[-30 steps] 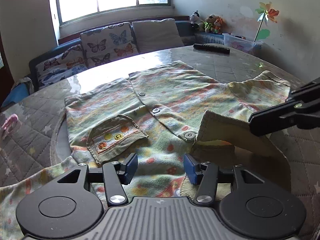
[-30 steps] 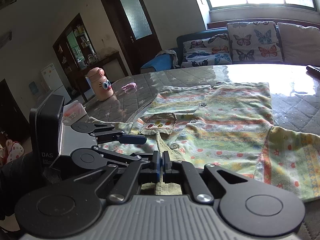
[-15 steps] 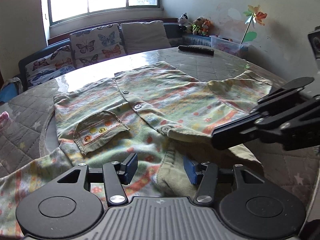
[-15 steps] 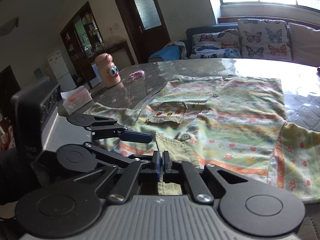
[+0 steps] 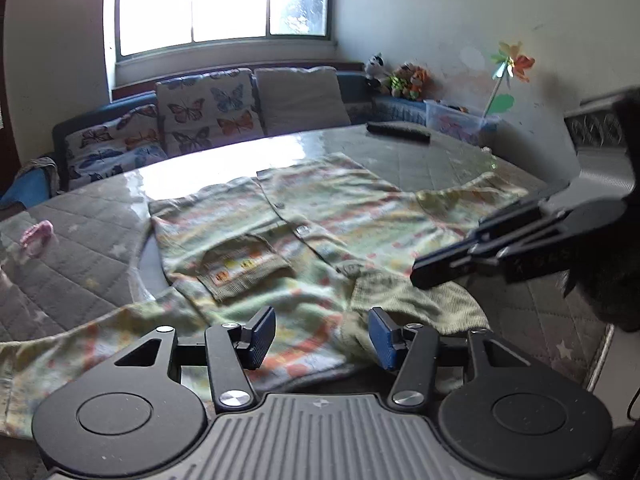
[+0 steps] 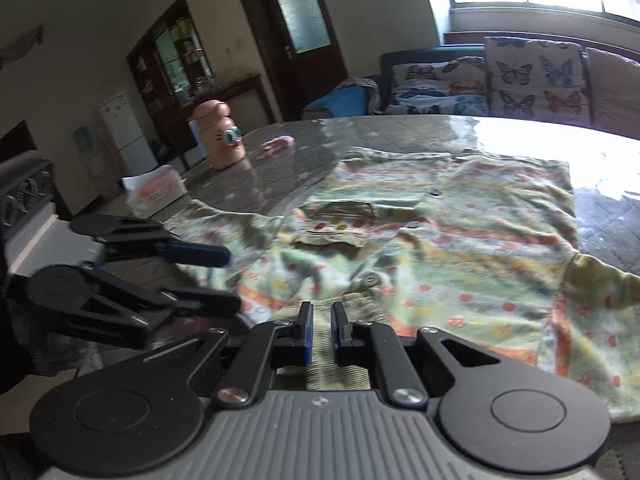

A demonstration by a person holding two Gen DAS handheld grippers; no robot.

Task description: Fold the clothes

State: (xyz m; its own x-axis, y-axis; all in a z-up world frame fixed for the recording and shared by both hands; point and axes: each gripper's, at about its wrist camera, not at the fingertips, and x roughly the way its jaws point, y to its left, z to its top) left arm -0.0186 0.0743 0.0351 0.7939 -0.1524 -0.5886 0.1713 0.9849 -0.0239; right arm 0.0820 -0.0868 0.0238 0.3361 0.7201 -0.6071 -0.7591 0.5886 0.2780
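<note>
A quilted grey tabletop (image 5: 100,240) carries a patterned green shirt (image 5: 320,208), spread flat with its button front and chest pocket (image 5: 244,266) facing up. Behind it stands a sofa (image 5: 224,104) with butterfly cushions. On the tabletop's far side lies a dark remote (image 5: 398,132); a pink bottle with cartoon eyes (image 6: 222,134), a tissue box (image 6: 156,190) and a small pink item (image 5: 36,236) sit off to the shirt's left.

The left claw (image 5: 322,334) is spread wide over the shirt's near edge, gripping nothing. The right claw (image 6: 319,332) is slightly parted over the ribbed hem (image 6: 340,356); the cloth seems released, though motion blur leaves that unsure.
</note>
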